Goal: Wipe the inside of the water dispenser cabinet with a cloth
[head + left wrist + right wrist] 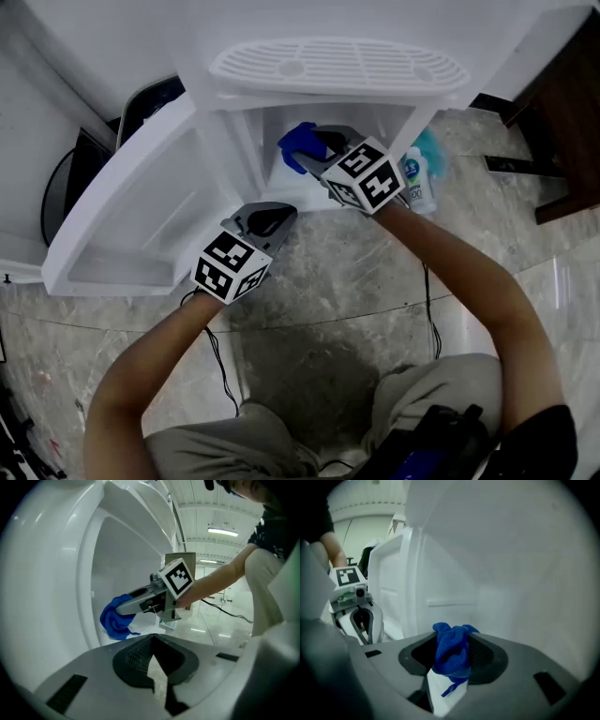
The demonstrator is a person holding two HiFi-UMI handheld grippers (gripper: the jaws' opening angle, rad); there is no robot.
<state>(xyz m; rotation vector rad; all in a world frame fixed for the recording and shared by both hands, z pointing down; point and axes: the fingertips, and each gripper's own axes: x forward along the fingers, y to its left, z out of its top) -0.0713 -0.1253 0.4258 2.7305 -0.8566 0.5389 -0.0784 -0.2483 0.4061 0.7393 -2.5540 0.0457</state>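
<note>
The white water dispenser (337, 66) stands ahead with its cabinet door (131, 216) swung open to the left. A bunched blue cloth (298, 147) (115, 618) (453, 652) sits between the jaws of my right gripper (314, 150) (452, 656), which is shut on it and reaches into the cabinet opening (328, 122). In the right gripper view the cloth is near the white inner wall (511, 588); contact cannot be told. My left gripper (272, 220) (153, 667) hangs lower and to the left, outside the cabinet, shut with nothing in it.
A spray bottle (417, 178) with a teal top stands on the marble floor right of the cabinet. Dark wooden furniture (572, 112) is at the far right. A black chair (75, 178) sits behind the open door. Black cables (220, 366) trail over the floor by my knees.
</note>
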